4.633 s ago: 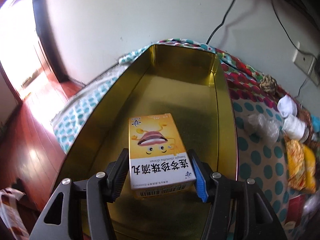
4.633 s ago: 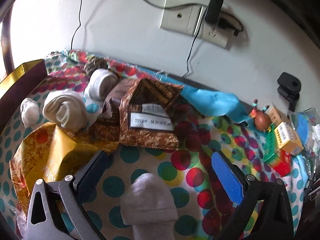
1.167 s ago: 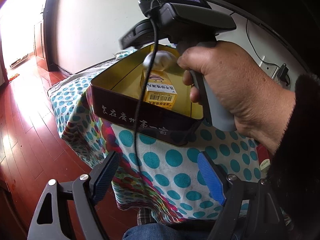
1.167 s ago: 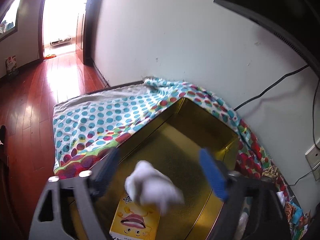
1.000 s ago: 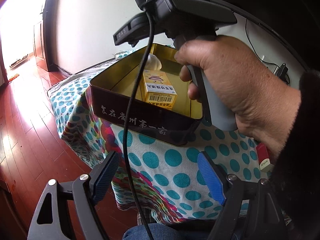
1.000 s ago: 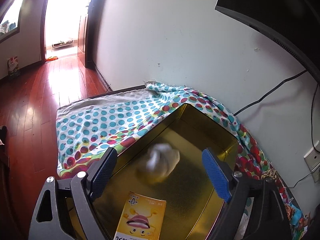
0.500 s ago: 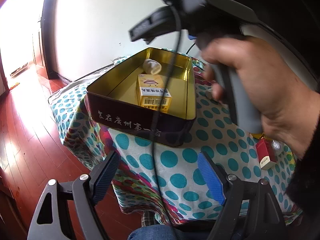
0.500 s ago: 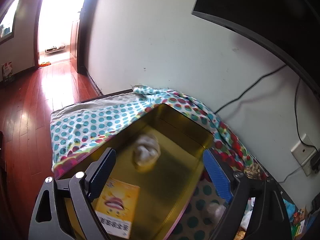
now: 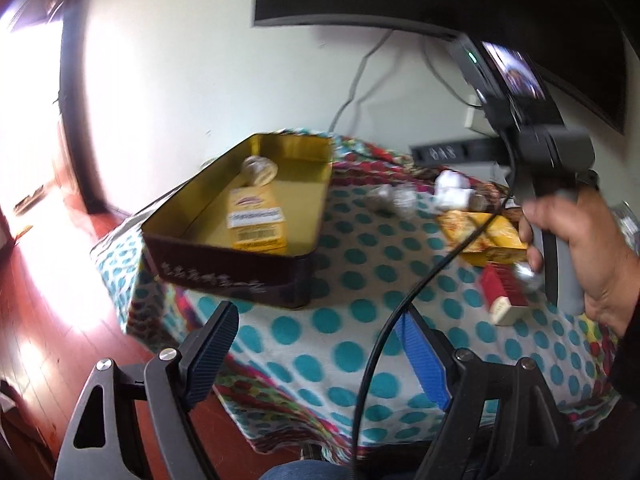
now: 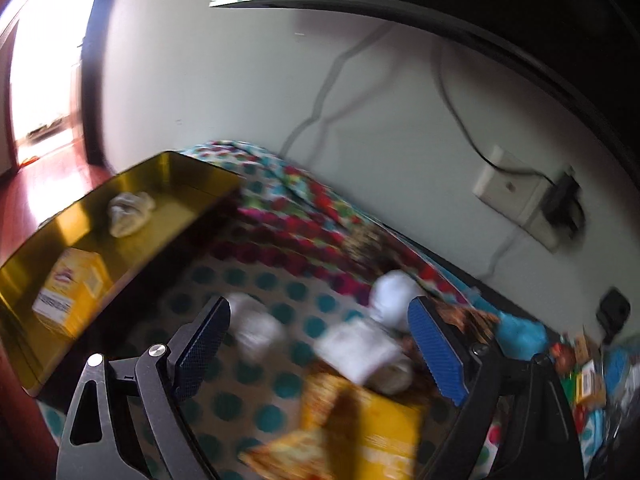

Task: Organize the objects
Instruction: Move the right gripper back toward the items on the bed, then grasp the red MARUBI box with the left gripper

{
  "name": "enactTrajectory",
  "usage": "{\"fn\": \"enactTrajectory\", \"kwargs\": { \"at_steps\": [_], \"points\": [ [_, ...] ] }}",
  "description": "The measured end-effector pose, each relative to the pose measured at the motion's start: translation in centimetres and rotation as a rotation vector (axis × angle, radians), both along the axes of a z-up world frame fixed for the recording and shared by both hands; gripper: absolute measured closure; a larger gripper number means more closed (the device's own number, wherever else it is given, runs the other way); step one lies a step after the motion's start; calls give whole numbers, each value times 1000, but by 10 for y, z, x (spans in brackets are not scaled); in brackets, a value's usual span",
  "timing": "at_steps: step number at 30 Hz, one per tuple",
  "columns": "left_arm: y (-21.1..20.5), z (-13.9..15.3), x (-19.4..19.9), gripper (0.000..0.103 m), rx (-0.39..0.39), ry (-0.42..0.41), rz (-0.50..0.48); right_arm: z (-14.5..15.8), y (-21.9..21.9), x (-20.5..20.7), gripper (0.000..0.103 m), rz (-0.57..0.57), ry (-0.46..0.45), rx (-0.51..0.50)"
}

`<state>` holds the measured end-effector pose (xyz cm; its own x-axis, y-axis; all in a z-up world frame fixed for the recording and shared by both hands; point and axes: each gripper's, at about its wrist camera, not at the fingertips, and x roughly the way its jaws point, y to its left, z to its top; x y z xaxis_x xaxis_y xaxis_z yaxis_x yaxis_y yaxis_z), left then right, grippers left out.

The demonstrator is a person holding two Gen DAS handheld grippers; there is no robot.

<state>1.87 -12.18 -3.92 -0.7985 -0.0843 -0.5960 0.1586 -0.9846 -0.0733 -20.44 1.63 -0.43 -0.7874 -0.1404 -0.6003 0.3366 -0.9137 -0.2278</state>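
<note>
Over the dotted cloth (image 10: 256,408), my right gripper (image 10: 320,344) hangs spread and empty, likewise my left gripper (image 9: 316,356). With the yellow box (image 9: 256,220) and sock (image 10: 130,208) in the tin (image 9: 224,268), I judge a rolled sock (image 10: 394,292) comes next.

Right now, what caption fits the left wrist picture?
Open left gripper waits while a yellow box and sock sit in the gold tin.

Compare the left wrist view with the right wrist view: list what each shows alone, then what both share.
Left only: the right hand gripping its handle, and a red box.
Right only: the wall socket with a plug, and the open right hand-held gripper.
Both: the gold tin holding a yellow box and a rolled sock.
</note>
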Motion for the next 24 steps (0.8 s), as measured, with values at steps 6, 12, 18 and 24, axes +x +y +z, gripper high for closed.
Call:
{"fn": "enactTrajectory", "kwargs": {
  "at_steps": [6, 12, 18, 24],
  "points": [
    [37, 20, 15, 20, 21, 118, -123, -17, 111, -4, 10, -189, -4, -95],
    [47, 54, 15, 19, 201, 237, -273, -40, 213, -23, 10, -396, -26, -105],
    [80, 18, -52, 18, -42, -16, -104, -48, 241, -25, 9, -412, -47, -162],
    [135, -14, -78, 18, -80, -79, -215, -44, 207, -18, 5, -326, 2, -50]
  ]
}}
